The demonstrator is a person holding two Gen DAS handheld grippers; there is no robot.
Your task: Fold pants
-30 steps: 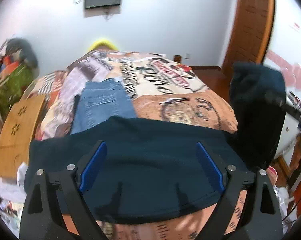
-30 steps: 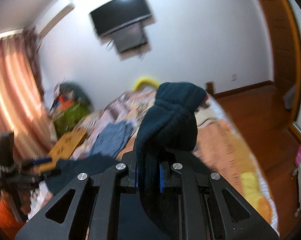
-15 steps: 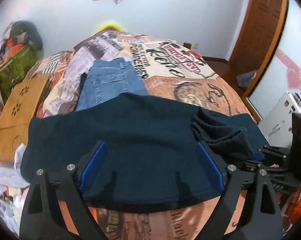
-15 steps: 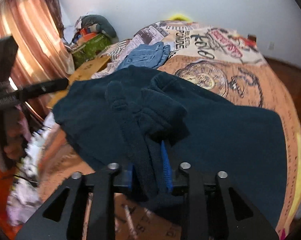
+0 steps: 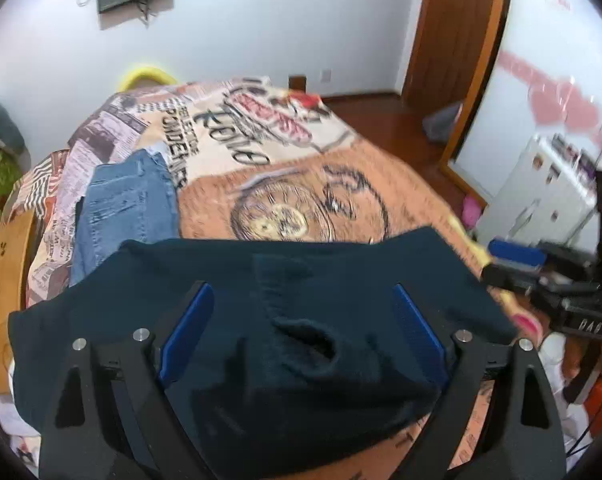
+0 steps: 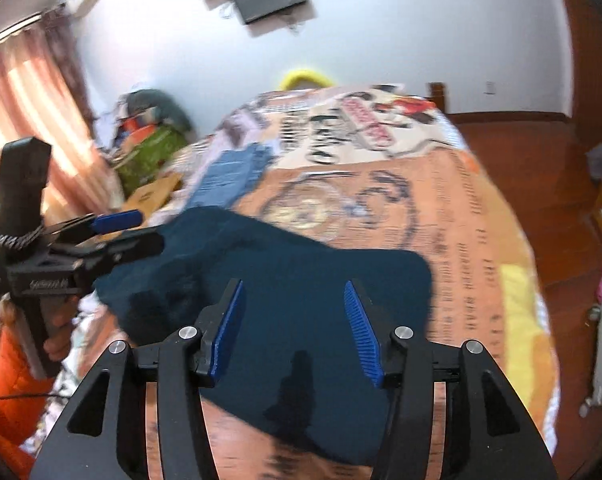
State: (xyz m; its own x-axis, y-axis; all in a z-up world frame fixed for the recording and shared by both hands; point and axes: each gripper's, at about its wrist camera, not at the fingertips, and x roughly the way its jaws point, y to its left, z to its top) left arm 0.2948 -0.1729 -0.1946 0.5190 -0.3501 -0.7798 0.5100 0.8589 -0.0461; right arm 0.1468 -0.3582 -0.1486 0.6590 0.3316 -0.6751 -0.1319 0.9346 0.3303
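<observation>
Dark navy pants [image 5: 301, 320] lie folded over on the near end of the bed, with a bunched fold near the middle; they also show in the right wrist view [image 6: 301, 292]. My left gripper [image 5: 301, 332] is open just above them, holding nothing. My right gripper [image 6: 293, 328] is open over the pants' right part and empty. The right gripper shows at the right edge of the left wrist view [image 5: 541, 272]. The left gripper shows at the left of the right wrist view [image 6: 113, 232].
The bed has a printed orange and cream blanket [image 5: 301, 184]. Blue jeans [image 5: 129, 208] lie folded at its far left. A wooden board [image 5: 1, 272] and a green bag [image 6: 149, 152] stand left of the bed. A white cabinet [image 5: 541, 192] stands at the right.
My right gripper brought the held pants leg down across the pants, let go and opened. It has drawn back to the right. The left gripper stayed open.
</observation>
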